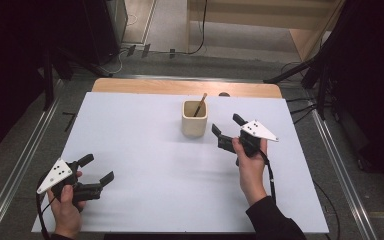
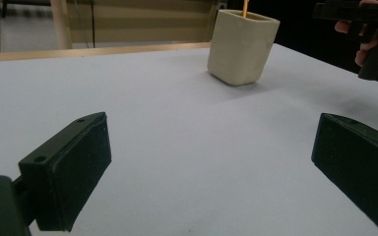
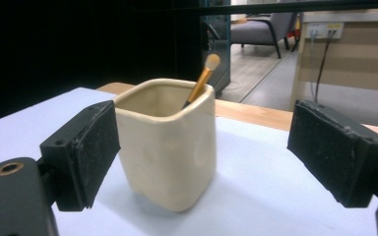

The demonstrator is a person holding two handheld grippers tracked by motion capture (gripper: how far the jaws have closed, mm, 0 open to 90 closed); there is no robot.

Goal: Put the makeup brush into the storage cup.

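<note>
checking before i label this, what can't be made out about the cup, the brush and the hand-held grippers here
- Brush: its lower part is hidden inside the cup in all three views; the left gripper view's top edge cuts off its tip.
- Cup: its far walls are out of sight in the right gripper view.
- Right hand-held gripper: cut by the frame's edge in the left gripper view.
- Left hand-held gripper: the holding hand covers its body in the high view.
</note>
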